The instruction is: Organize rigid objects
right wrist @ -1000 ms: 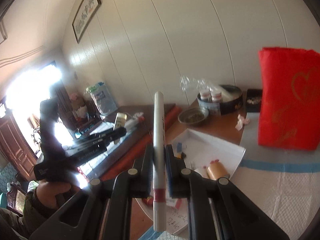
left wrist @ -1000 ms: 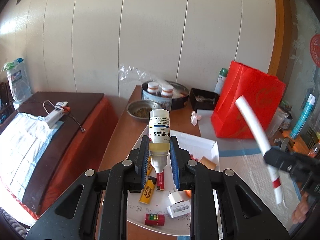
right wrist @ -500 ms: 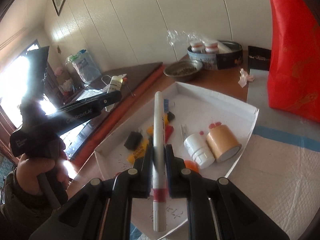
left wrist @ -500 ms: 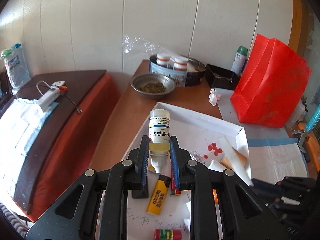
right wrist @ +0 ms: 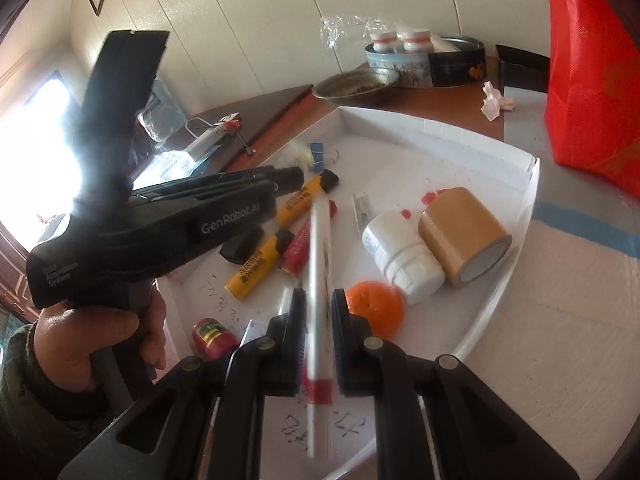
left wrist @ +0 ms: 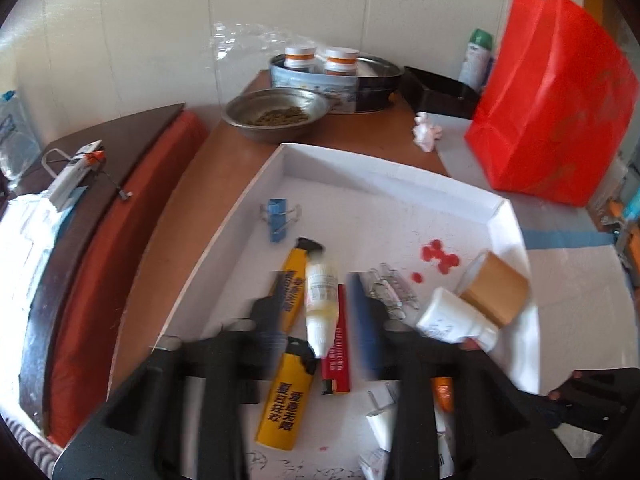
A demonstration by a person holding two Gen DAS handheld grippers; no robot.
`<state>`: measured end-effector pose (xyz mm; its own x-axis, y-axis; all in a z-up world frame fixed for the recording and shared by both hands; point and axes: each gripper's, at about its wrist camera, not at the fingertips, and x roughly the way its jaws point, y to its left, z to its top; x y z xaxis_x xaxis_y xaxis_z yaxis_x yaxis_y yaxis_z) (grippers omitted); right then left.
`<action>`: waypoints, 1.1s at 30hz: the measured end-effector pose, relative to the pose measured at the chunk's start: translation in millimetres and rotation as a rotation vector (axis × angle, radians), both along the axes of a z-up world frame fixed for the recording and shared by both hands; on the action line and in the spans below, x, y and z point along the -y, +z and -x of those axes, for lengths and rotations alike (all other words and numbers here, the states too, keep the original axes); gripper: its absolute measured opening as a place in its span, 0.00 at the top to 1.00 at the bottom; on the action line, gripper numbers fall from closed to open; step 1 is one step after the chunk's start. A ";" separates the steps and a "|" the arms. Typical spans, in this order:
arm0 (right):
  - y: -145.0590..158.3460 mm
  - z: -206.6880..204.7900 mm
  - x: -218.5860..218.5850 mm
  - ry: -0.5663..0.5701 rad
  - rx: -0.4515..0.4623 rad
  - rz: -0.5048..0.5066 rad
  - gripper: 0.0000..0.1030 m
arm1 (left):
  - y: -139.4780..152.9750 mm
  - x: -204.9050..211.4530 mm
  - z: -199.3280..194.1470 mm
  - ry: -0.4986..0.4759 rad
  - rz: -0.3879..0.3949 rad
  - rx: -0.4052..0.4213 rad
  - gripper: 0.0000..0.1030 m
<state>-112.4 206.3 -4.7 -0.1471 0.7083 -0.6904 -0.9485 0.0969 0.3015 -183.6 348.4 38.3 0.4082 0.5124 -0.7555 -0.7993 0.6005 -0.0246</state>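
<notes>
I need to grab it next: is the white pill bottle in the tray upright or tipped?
Tipped: white pill bottle lies on its side in the tray.

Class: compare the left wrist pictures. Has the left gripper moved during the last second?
Yes. The left gripper has come down and forward over the white cardboard tray; the red paper bag and round metal bowl now sit higher and larger in view.
</notes>
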 end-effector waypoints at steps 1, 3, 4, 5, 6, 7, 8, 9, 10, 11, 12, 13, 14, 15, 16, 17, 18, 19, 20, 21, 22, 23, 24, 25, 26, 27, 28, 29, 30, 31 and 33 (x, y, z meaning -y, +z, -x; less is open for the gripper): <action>2.0 0.5 1.8 -0.007 0.018 -0.008 0.85 | 2.0 0.1 2.5 0.019 -0.015 0.003 0.01; 7.1 2.4 5.1 -0.026 0.056 -0.029 0.51 | 6.6 1.2 8.3 0.048 -0.037 0.008 0.00; 9.6 3.7 7.2 -0.036 0.076 -0.045 0.18 | 8.0 1.0 10.6 0.063 -0.043 0.004 0.00; 12.2 4.9 9.0 -0.045 0.097 -0.064 0.07 | 10.2 0.6 13.5 0.077 -0.047 0.003 0.00; 14.1 6.2 9.1 -0.051 0.115 -0.075 0.07 | 12.8 0.2 14.9 0.083 -0.048 0.006 0.00; 15.6 9.0 10.1 -0.053 0.141 -0.077 0.07 | 15.0 0.1 17.1 0.090 -0.051 0.011 0.00; 16.0 10.8 9.9 -0.049 0.153 -0.076 0.07 | 17.3 0.4 19.3 0.096 -0.054 0.017 0.00; 16.3 11.7 9.7 -0.046 0.155 -0.075 0.07 | 19.5 0.9 20.6 0.099 -0.057 0.020 0.00; 16.5 12.2 10.3 -0.046 0.153 -0.075 0.06 | 21.8 1.8 22.0 0.101 -0.061 0.023 0.00; 16.2 11.4 9.7 -0.048 0.153 -0.074 0.05 | 24.1 2.8 22.2 0.103 -0.064 0.026 0.00; 16.6 11.6 10.5 -0.050 0.156 -0.074 0.04 | 26.4 4.1 23.8 0.104 -0.067 0.030 0.00; 17.3 10.8 10.2 -0.051 0.157 -0.076 0.01 | 28.1 5.7 24.5 0.103 -0.068 0.033 0.00; 18.9 10.9 11.8 -0.053 0.159 -0.080 0.00 | 29.7 7.7 24.9 0.102 -0.070 0.035 0.00; 19.7 8.9 9.7 -0.057 0.161 -0.084 0.00 | 31.0 9.7 24.6 0.099 -0.071 0.033 0.00; 21.3 9.5 11.4 -0.059 0.163 -0.087 0.00 | 31.7 10.9 24.3 0.098 -0.072 0.033 0.00; 22.9 9.7 12.6 -0.061 0.163 -0.092 0.00 | 32.5 12.7 23.8 0.095 -0.072 0.034 0.00; 24.3 10.2 14.1 -0.062 0.164 -0.095 0.00 | 33.4 15.0 23.6 0.092 -0.073 0.034 0.00; 25.3 11.7 15.8 -0.064 0.166 -0.097 0.00 | 34.4 17.4 23.4 0.088 -0.075 0.033 0.00; 26.3 12.2 17.1 -0.065 0.167 -0.100 0.00 | 35.3 19.7 22.9 0.085 -0.077 0.031 0.00; 27.1 12.9 18.2 -0.067 0.168 -0.102 0.00 | 36.6 22.1 22.8 0.082 -0.080 0.032 0.00; 28.0 13.1 19.2 -0.070 0.169 -0.104 0.00 | 37.9 24.8 23.0 0.080 -0.084 0.035 0.00; 28.8 13.6 20.5 -0.072 0.170 -0.106 0.00 | 39.9 26.7 23.4 0.078 -0.086 0.038 0.00; 29.8 14.1 21.6 -0.075 0.172 -0.108 0.00 | 41.7 28.9 23.5 0.076 -0.088 0.042 0.00; 31.0 14.3 22.8 -0.080 0.178 -0.110 0.00 | 43.3 31.1 24.3 0.073 -0.090 0.046 0.00; 32.0 14.3 24.0 -0.084 0.181 -0.113 0.00 | 46.0 33.2 25.3 0.068 -0.093 0.053 0.00; 33.7 14.2 25.7 -0.090 0.184 -0.119 0.00 | 47.6 35.0 26.3 0.065 -0.094 0.057 0.00; 35.4 13.9 27.5 -0.097 0.184 -0.126 0.00 | 50.2 36.8 27.3 0.061 -0.097 0.061 0.00; 36.6 13.7 29.1 -0.102 0.184 -0.131 0.00 | 52.1 38.8 28.8 0.060 -0.100 0.065 0.00; 38.6 13.5 31.2 -0.116 0.189 -0.137 0.00 | 54.5 40.1 30.2 0.059 -0.105 0.070 0.00; 39.9 13.5 32.6 -0.128 0.195 -0.140 0.00 | 57.0 41.4 31.9 0.058 -0.109 0.077 0.00; 43.4 12.9 36.8 -0.166 0.214 -0.152 0.00 | 61.0 44.1 35.5 0.053 -0.115 0.093 0.00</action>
